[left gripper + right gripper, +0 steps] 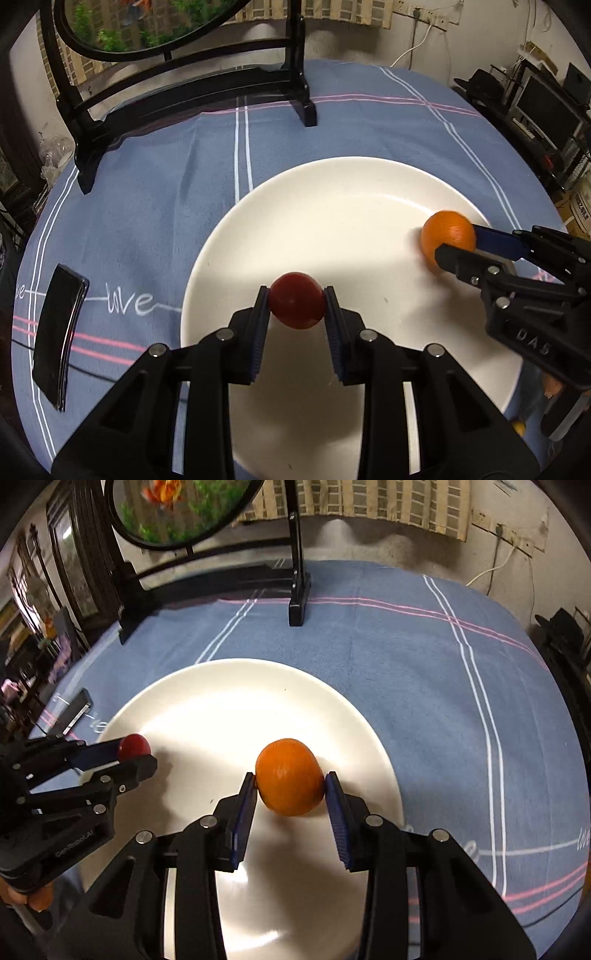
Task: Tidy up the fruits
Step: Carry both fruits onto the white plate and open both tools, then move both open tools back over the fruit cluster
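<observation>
From my seat the left gripper (296, 306) fingers pinch a red fruit (296, 305) over the white plate (332, 192) and the right gripper (290, 786) clamps the orange (289, 777), so both round fruits might roll off the rim if I let go early.

You face a round worktop (155, 206) under a blue striped cloth (406, 672) | black stand (184, 92) with an oval mirror (181, 509) at its far edge | pale wall (369, 40) behind, socket and white cable (417, 40) | dark shelving (546, 107) to your right | warm, dim light
</observation>
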A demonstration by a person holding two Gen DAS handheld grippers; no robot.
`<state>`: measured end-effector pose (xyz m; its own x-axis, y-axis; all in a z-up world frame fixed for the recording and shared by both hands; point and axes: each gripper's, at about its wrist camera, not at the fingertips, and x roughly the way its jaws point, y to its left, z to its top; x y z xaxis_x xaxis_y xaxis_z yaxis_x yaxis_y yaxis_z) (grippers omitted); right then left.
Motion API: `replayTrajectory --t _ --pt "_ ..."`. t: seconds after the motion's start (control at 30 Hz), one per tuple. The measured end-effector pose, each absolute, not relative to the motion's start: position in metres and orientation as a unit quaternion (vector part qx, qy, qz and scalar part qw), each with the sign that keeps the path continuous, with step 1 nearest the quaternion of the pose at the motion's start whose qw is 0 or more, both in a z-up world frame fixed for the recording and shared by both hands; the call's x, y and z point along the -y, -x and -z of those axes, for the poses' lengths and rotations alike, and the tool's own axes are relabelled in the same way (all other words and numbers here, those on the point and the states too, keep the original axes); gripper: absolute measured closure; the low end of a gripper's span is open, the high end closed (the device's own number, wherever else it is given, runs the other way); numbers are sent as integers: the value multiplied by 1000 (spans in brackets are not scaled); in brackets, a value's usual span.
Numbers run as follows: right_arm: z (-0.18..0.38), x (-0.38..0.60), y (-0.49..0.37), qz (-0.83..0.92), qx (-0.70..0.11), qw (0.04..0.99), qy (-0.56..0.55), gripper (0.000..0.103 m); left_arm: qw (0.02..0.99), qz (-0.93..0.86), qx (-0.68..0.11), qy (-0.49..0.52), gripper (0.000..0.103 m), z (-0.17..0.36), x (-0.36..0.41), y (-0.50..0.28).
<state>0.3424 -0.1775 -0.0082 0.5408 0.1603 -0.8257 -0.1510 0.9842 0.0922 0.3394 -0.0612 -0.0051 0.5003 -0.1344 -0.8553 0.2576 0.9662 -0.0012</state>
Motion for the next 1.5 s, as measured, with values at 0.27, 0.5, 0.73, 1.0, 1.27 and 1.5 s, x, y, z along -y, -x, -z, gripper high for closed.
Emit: replayTrajectory --t 0.27,0.5,0.73,1.0,1.27,1.5 --pt "-9 173 -342 -88 -426 900 8 49 876 109 -469 -38 36 -8 59 -339" --pt "-33 208 -269 -103 -406 904 -84 48 888 118 -442 -33 26 -37 42 -284" --pt "-38 226 -159 -111 -376 915 -93 40 899 116 -423 -22 18 -45 11 -193" --pt "-22 215 -73 -112 -363 920 -96 40 903 107 -415 -27 15 -29 -6 -105" --pt "-3 210 -43 -86 -371 919 -105 40 903 100 -417 -38 15 -8 -11 -59" --pt "6 211 -33 -56 -376 920 -94 40 900 88 -427 -18 14 4 -21 -55"
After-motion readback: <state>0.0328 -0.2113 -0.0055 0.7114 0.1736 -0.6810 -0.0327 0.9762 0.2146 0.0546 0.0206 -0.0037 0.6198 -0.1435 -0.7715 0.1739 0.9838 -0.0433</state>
